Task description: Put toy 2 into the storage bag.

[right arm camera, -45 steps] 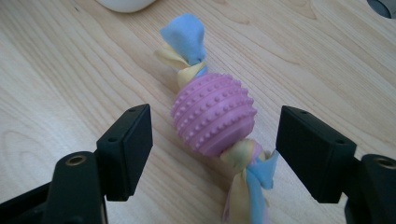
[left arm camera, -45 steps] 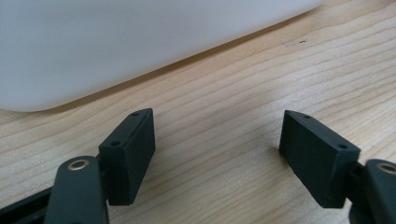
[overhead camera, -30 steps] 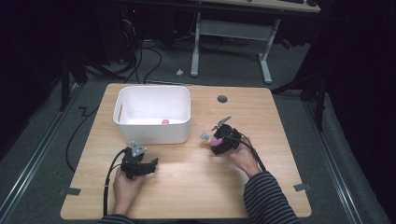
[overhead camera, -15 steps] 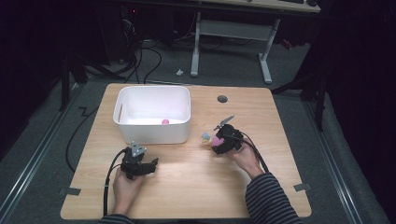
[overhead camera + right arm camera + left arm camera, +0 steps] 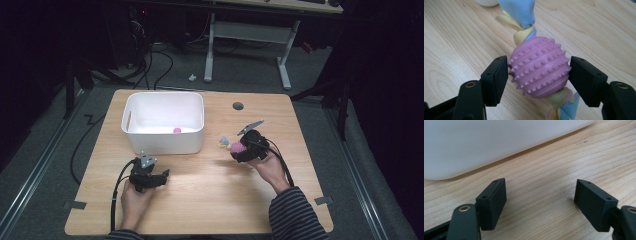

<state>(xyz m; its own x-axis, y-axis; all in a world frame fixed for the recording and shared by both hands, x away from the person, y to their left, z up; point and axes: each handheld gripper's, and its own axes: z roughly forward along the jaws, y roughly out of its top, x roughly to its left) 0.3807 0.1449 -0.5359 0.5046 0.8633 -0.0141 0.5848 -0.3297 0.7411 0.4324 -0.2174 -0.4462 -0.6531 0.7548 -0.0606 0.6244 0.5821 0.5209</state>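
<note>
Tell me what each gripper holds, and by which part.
The right gripper clamps the pink studded ball of the toy across its middle. The left gripper holds nothing.

Bright overhead light falls on the table (image 5: 200,200) (surroundings nearly black), shadows soft, the gripper views sharp and evenly lit.
</note>
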